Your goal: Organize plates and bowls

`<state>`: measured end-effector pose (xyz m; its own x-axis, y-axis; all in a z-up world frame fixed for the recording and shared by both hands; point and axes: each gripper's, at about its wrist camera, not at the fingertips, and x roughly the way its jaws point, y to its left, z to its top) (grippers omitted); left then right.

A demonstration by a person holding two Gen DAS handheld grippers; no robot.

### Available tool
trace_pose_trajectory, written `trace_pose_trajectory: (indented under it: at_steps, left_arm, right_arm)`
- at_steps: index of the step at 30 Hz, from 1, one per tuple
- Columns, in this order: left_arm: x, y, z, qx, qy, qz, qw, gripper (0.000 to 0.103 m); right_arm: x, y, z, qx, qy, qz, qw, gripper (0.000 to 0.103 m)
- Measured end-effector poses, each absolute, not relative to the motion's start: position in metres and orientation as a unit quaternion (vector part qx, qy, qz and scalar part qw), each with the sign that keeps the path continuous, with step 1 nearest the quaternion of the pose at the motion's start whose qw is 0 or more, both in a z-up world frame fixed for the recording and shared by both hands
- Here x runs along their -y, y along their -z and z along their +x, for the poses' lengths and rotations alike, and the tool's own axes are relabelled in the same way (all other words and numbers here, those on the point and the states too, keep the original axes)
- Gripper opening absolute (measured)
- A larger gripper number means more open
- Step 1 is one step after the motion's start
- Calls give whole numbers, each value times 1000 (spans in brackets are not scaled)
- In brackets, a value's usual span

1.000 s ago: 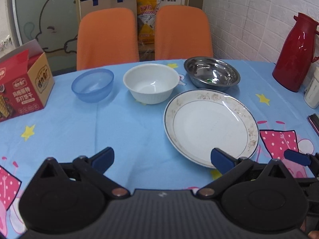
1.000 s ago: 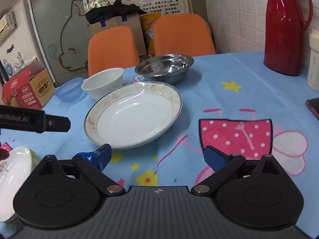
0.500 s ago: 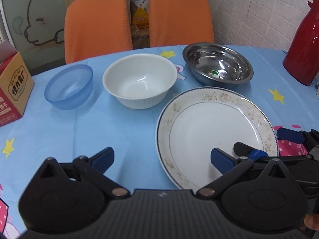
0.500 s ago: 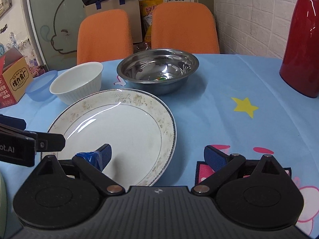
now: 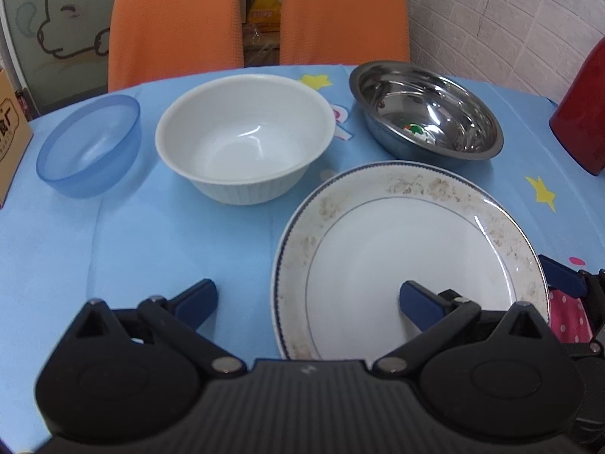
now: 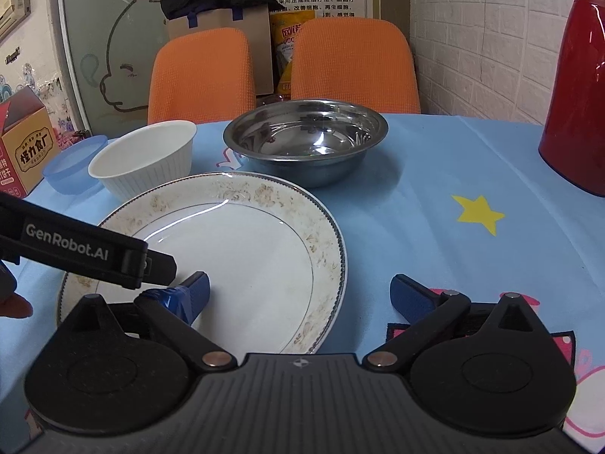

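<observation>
Lowest in the left wrist view, the left gripper [image 5: 308,297] is seen spread wide, nothing held, straddling the near left rim of the large plate [image 5: 408,265]. In the right wrist view the right gripper [image 6: 298,295] is opening over the plate's right rim, pads not pressing it. Bare blue tablecloth [image 5: 132,249] is left at lower left. Beyond, across mid-frame, the blue bowl [image 5: 89,149], white bowl [image 5: 245,138] and steel bowl [image 5: 425,111] are ranged apart, before two orange chairs [image 5: 176,22].
</observation>
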<state>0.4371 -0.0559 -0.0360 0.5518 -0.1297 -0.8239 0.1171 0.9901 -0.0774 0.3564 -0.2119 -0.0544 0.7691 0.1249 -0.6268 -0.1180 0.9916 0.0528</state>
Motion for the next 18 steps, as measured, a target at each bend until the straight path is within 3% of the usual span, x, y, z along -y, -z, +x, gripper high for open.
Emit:
trace_pose_trajectory:
  at_steps: [10, 13, 14, 18]
  left_arm:
    - [61, 38, 431, -456, 69, 6, 888, 101]
    - [62, 34, 428, -448, 87, 6, 890, 83]
    - [65, 31, 426, -445, 102, 4, 890, 67]
    - [67, 29, 425, -453, 102, 6, 886, 65]
  right_arm:
    - [198, 54, 354, -339, -87, -4, 937, 89]
    - [196, 55, 352, -334, -92, -5, 938, 88]
    - [194, 55, 352, -334, -99, -6, 937, 87]
    - [183, 53, 348, -340, -93, -3, 936, 87]
